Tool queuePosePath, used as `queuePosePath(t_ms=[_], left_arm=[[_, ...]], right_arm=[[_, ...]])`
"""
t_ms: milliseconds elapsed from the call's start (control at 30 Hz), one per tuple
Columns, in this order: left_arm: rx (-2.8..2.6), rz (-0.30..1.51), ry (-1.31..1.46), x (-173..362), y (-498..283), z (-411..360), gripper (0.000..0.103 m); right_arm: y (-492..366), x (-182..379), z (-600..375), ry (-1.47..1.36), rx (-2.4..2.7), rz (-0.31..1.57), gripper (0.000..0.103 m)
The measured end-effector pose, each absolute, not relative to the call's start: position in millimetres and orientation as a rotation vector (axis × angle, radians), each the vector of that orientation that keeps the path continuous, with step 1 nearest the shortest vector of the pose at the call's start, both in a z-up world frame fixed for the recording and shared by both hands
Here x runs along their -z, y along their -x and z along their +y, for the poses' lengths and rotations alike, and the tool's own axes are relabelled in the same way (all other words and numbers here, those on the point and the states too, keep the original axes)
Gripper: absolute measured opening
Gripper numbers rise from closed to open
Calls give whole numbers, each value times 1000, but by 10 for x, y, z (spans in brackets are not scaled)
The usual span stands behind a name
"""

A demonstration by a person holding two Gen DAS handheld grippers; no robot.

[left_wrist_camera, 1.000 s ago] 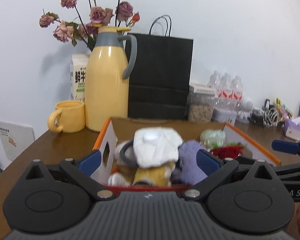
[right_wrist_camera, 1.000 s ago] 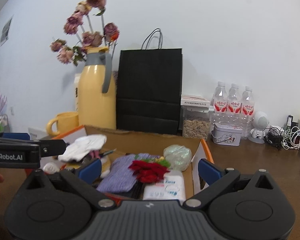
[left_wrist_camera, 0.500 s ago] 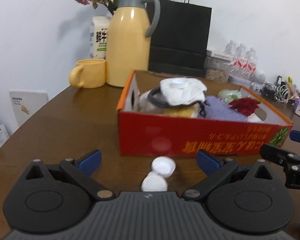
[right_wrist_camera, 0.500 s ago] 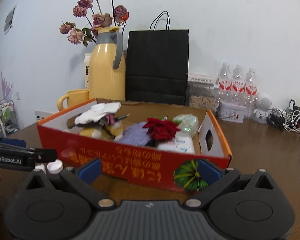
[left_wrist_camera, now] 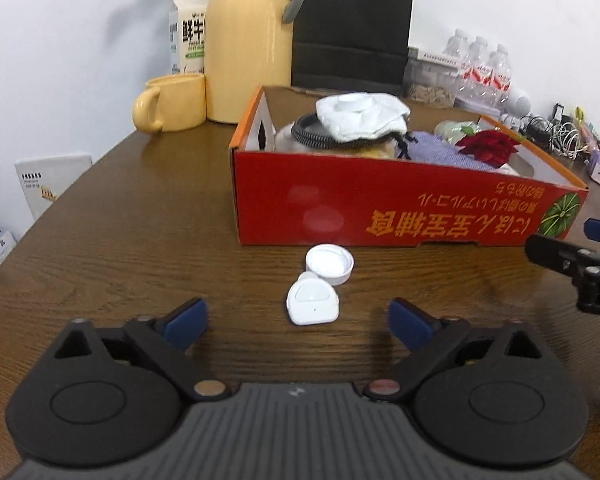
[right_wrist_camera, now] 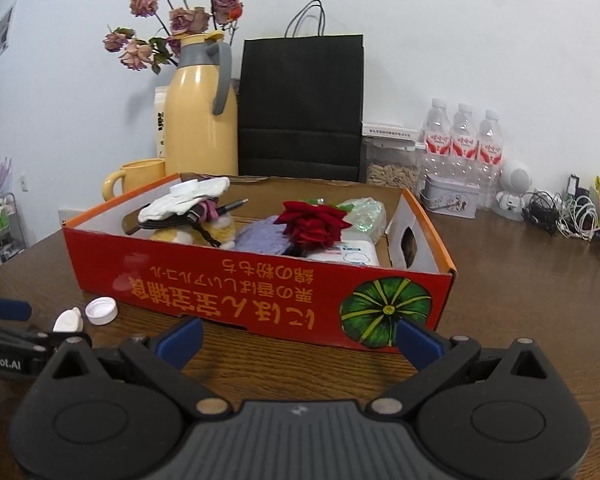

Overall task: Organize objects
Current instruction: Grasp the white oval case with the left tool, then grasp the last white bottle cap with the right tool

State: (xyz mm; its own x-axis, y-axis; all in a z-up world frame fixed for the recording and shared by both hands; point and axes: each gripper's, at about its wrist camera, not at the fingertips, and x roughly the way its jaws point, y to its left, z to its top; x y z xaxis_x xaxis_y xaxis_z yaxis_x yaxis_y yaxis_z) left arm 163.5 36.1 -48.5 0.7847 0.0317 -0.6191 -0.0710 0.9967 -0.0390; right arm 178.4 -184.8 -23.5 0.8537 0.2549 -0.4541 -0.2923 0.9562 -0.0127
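Observation:
On the brown table, a small white case [left_wrist_camera: 311, 307] and a white bottle cap [left_wrist_camera: 329, 263] lie just in front of a red cardboard box [left_wrist_camera: 400, 204]. My left gripper [left_wrist_camera: 300, 318] hangs low over the table. Its jaws are closing, with the white case between the fingertips and untouched. The box holds a white mask [left_wrist_camera: 360, 114], a red rose [right_wrist_camera: 312, 224], a purple cloth [right_wrist_camera: 260, 238] and other small items. My right gripper [right_wrist_camera: 298, 336] stands open before the box's [right_wrist_camera: 240, 280] front wall with nothing between its fingers. The cap [right_wrist_camera: 101, 310] and case [right_wrist_camera: 68, 321] lie to its left.
Behind the box stand a yellow thermos jug [left_wrist_camera: 248, 40], a yellow mug [left_wrist_camera: 172, 100], a milk carton [left_wrist_camera: 188, 36] and a black paper bag [left_wrist_camera: 352, 20]. Water bottles [right_wrist_camera: 464, 136], a seed jar [right_wrist_camera: 392, 168], a tin [right_wrist_camera: 452, 198] and tangled cables [right_wrist_camera: 560, 208] crowd the back right.
Both grippers have come down from over the box to the table in front of it. The white case and cap now sit between the left fingers, which have narrowed slightly.

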Motion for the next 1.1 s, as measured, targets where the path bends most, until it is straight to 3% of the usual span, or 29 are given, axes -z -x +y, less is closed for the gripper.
queuePosePath(t_ms=[100,200,233,267,800,1100], left_arm=[[-62,662,49,483,-1637,341,85],[-63,644,38,464,-1626,326,54],[-54,638,39,456,-1621,324,37],[-36,633,43,454,-1614,325,27],[-58,582,109,411,-1547,520,28],[-103,505,118,344,-1426,910,28]], right_arm=[[-1782,238,-1850,82,-286,466,103],[-1784,238,-1845,86,-287,466,103],[-1785,238,-1845,85,-286,467,103],[-1786,238,-1847,85,-286,468,103],[-1794,262,-1846,61,-289,503,103],[-1684,275,-1333,98,-418,511,101]])
